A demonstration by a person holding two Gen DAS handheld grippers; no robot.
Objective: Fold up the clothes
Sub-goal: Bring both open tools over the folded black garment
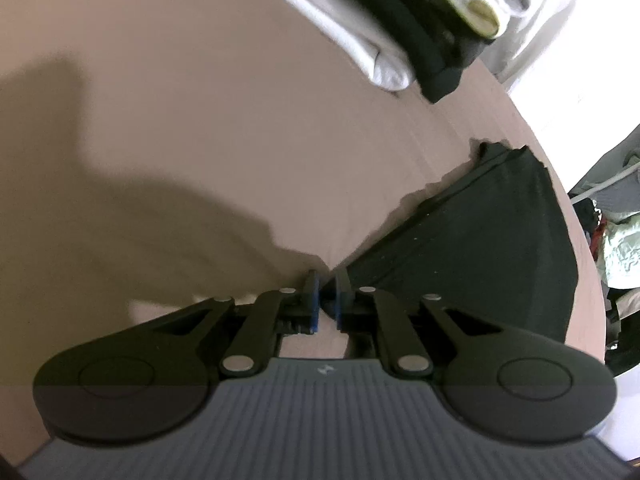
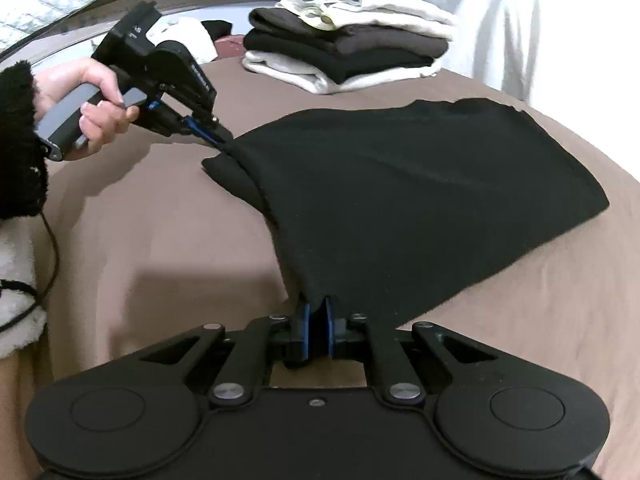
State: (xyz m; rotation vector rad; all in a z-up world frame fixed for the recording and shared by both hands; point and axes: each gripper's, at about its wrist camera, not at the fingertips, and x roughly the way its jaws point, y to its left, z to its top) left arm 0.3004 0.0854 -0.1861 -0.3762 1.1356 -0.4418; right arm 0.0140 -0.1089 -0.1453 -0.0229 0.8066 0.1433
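Note:
A black garment (image 2: 420, 200) lies spread on the brown bed cover (image 2: 160, 240). My right gripper (image 2: 318, 312) is shut on its near edge, with black cloth pinched between the blue pads. In the right wrist view my left gripper (image 2: 218, 140), held by a hand (image 2: 92, 100), is shut on the garment's far left corner and lifts it slightly. In the left wrist view the left gripper (image 1: 326, 292) has the black garment (image 1: 480, 248) running off to the right from its blue pads.
A stack of folded clothes (image 2: 352, 48), black, white and grey, sits at the far side of the bed, also seen as the stack (image 1: 420, 20) in the left wrist view. A fluffy black sleeve (image 2: 20, 140) and a cable (image 2: 52, 248) are at the left. Clutter (image 1: 616, 240) lies beyond the bed edge.

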